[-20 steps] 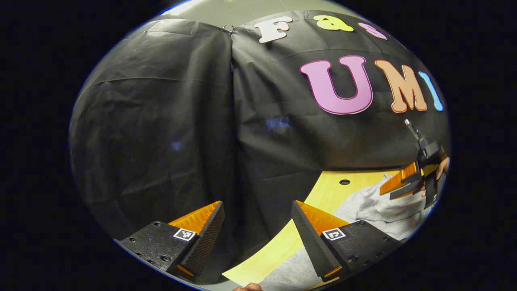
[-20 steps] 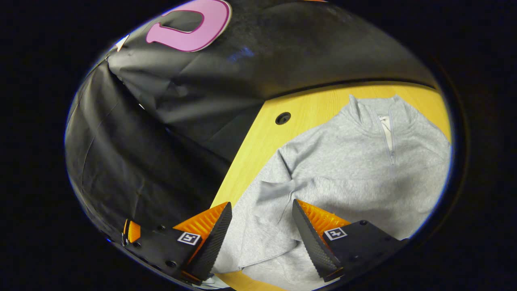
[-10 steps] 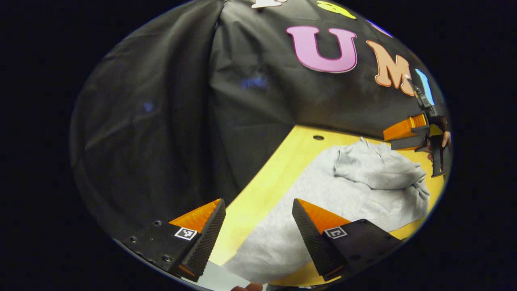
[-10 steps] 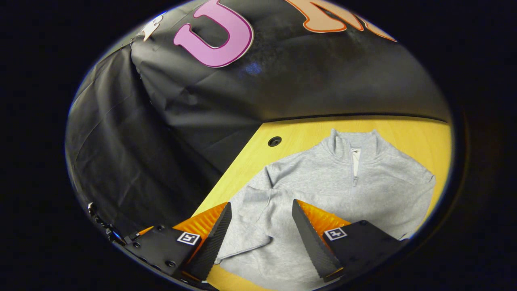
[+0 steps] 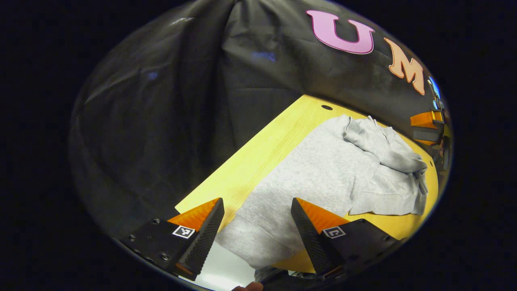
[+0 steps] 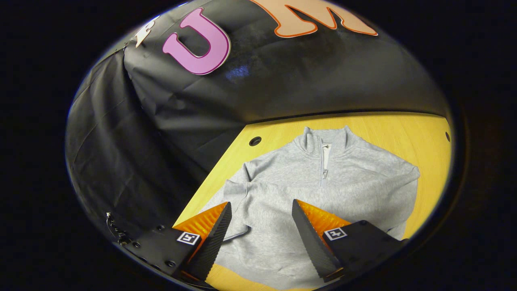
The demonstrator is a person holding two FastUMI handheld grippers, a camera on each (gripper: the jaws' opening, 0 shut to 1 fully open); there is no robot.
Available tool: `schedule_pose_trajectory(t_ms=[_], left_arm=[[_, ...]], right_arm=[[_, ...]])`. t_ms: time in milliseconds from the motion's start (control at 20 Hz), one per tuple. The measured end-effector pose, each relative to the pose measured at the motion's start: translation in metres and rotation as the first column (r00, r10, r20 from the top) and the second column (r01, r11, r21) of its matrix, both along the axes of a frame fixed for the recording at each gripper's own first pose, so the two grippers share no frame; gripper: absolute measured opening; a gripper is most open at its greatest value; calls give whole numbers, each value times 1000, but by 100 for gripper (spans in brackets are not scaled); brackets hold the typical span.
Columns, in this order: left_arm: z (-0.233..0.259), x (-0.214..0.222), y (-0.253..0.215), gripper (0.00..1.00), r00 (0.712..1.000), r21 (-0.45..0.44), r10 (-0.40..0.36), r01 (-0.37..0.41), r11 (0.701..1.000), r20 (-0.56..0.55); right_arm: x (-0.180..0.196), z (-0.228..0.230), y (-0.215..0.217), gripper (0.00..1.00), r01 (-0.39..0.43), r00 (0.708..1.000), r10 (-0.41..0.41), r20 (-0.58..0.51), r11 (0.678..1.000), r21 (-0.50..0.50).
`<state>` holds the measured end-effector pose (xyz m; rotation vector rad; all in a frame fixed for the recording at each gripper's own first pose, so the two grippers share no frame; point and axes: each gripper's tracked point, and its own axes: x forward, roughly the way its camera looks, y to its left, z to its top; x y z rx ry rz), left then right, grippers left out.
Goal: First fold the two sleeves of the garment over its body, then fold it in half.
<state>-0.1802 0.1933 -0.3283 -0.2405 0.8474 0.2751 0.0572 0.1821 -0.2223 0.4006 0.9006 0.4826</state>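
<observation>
A grey quarter-zip sweatshirt (image 6: 323, 190) lies flat on the yellow wooden table (image 6: 387, 129), collar toward the far wall, with both sleeves folded across its body. In the left gripper view the sweatshirt (image 5: 323, 173) stretches from its hem near my fingers to the collar farther off. My left gripper (image 5: 256, 230) is open above the hem end, holding nothing. My right gripper (image 6: 258, 234) is open above the lower body of the garment, also holding nothing. The right gripper (image 5: 428, 127) also appears far off at the right edge of the left gripper view.
Black cloth walls close the booth behind and to the left of the table. A round cable hole (image 6: 255, 141) sits in the tabletop near the collar, and another hole (image 6: 447, 136) lies at the far right. The table's left edge (image 5: 242, 153) runs beside the garment.
Both views have swung down and back, bringing more of the table and the whole folded sweatshirt into sight. Both grippers stayed open and took hold of nothing.
</observation>
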Motion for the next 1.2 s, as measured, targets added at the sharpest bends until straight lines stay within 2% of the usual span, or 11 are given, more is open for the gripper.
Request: schedule_pose_trajectory(t_ms=[150, 350, 500, 600, 750, 800, 850, 950, 1050, 1200], left_arm=[[-1, 3, 2, 99, 999, -17, -22, 22, 1000, -32], [2, 1, 3, 98, 997, -50, 4, -9, 999, -83], [-1, -2, 6, 98, 994, -24, 12, -15, 1000, -110], [-2, 0, 16, 80, 993, -11, 12, -13, 1000, -114], [-2, 4, 11, 40, 992, -36, 37, -42, 998, -121], [-4, 5, 11, 35, 991, -43, 41, -47, 998, -125], [-4, 8, 10, 19, 991, -53, 50, -56, 997, -121], [-3, 10, 11, 7, 989, -73, 63, -73, 995, -130], [-2, 13, 7, 0, 985, -112, 75, -93, 989, -155], [18, 30, 17, 0, 989, -107, 79, -92, 990, -123]], right_arm=[[0, -3, -5, 96, 10, 1000, -10, 5, 1000, -6], [-3, -3, -2, 96, -1, 1000, 2, 17, 1000, -8], [-6, -4, -3, 96, -14, 1000, 15, 22, 1000, -25], [-6, -5, -4, 96, -16, 1000, 17, 22, 1000, -24], [-4, -3, -5, 95, -8, 999, 9, 31, 1000, -20], [-4, -3, -7, 95, -6, 999, 7, 32, 1000, -18], [-6, -4, -8, 96, -5, 999, 5, 32, 1000, -18], [-6, -3, -10, 96, -4, 999, 4, 36, 1000, -21], [-8, 0, -14, 96, -3, 999, 4, 44, 1000, -21], [-7, 4, -25, 95, 11, 998, -9, 67, 1000, -28]])
